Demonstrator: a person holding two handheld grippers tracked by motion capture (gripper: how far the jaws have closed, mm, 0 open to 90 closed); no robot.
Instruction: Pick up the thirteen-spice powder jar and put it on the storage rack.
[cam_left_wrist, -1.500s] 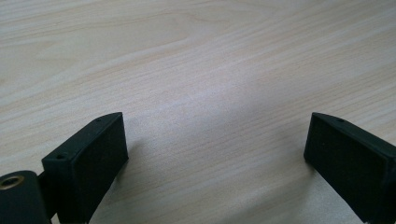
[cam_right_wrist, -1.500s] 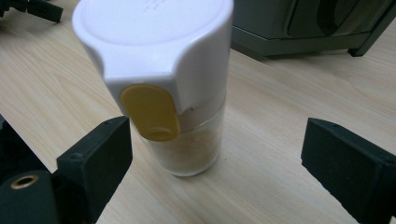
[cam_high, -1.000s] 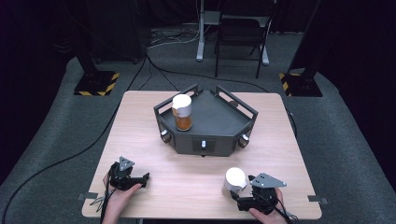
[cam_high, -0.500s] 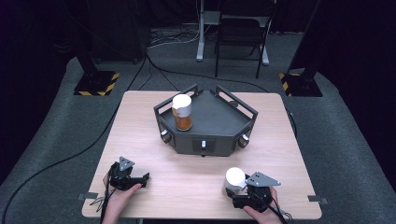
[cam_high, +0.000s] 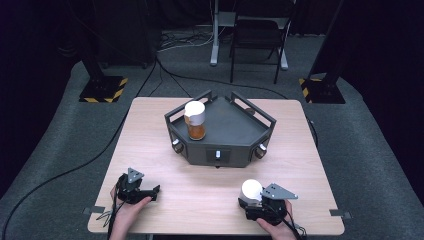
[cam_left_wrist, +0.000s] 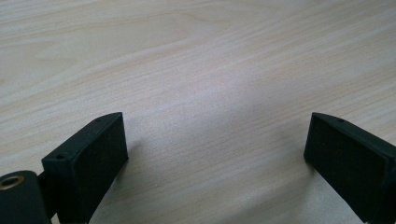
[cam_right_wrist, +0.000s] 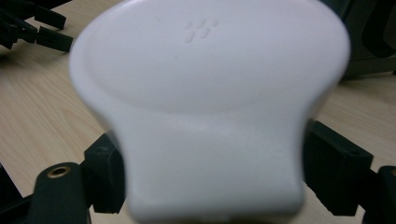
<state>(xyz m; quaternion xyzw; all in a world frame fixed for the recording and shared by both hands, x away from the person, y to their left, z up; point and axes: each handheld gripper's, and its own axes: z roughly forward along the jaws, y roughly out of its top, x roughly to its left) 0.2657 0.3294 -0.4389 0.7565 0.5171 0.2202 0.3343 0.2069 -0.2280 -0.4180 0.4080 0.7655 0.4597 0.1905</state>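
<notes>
A white plastic cap-like piece (cam_high: 251, 189) stands on the wooden table (cam_high: 200, 190) near the front right. My right gripper (cam_high: 251, 201) reaches it from the near side. Its jaws have just been closing with the white piece (cam_right_wrist: 210, 116) between them. In the right gripper view both black pads (cam_right_wrist: 109, 175) touch its narrower lower part. My left gripper (cam_high: 151, 192) rests on the table at the front left. Its jaws stand wide apart over bare wood (cam_left_wrist: 215, 154), with nothing between them.
A dark angular tray (cam_high: 235, 137) with raised rails sits at the table's middle back. An amber jar with a white lid (cam_high: 194, 120) stands on its left part. Black stands, cables and a chair are on the floor beyond.
The right gripper's jaws have drawn in around the white piece and the hand has shifted slightly toward it. The left gripper has stayed where it was.
</notes>
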